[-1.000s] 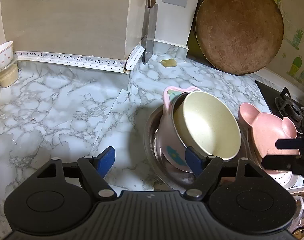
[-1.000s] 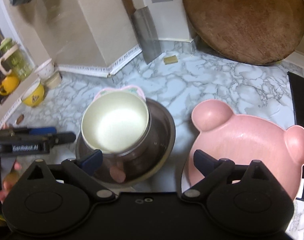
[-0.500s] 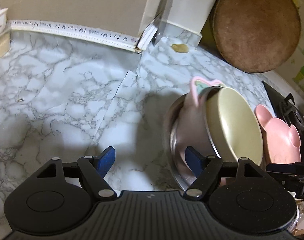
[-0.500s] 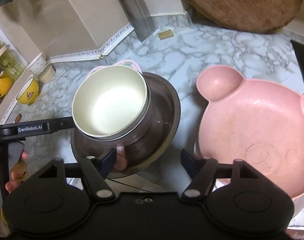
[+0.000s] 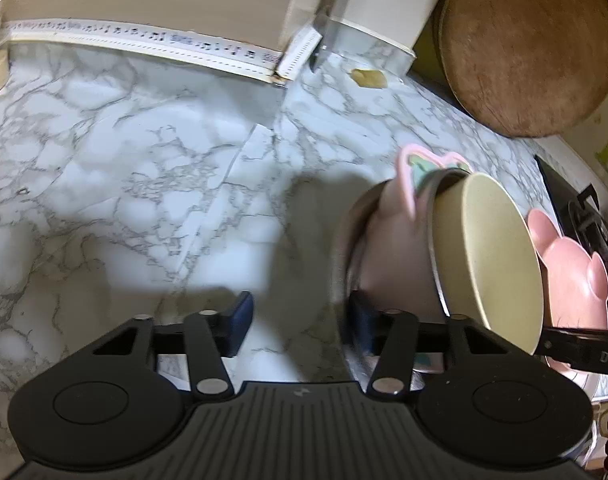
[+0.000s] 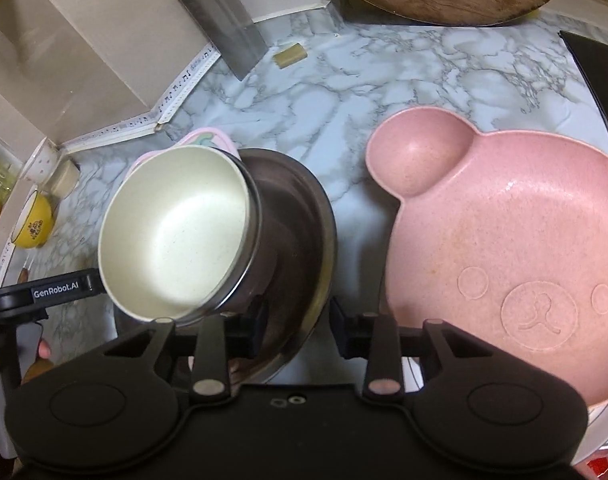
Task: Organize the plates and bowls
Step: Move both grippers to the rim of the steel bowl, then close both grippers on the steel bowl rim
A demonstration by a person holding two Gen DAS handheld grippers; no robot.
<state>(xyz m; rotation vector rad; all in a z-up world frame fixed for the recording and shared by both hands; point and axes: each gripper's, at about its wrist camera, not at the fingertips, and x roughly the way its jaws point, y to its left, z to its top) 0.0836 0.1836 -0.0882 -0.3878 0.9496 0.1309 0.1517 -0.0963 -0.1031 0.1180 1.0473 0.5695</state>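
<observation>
Left tool (image 5: 298,326) closing astride the steel basin (image 5: 344,248) rim, cream bowl (image 5: 488,256) stacked inside. Right tool (image 6: 298,330) closing over the same rim; only its view shows the yellow cup (image 6: 34,226) at the surface's (image 5: 124,168) left edge.

- Dim, warm indoor light falls from above; the marble desk (image 5: 152,168) shines palely.
- A soft shadow lies left of the stacked bowls (image 5: 456,248).
- Fisheye bends the edges; corners darken.
- Slight motion blur softens the wall trim (image 5: 144,38).

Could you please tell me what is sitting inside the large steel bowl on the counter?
A tilted stack sits in the steel bowl: a pink bowl holding a cream bowl. The steel bowl's bottom is mostly covered.
</observation>
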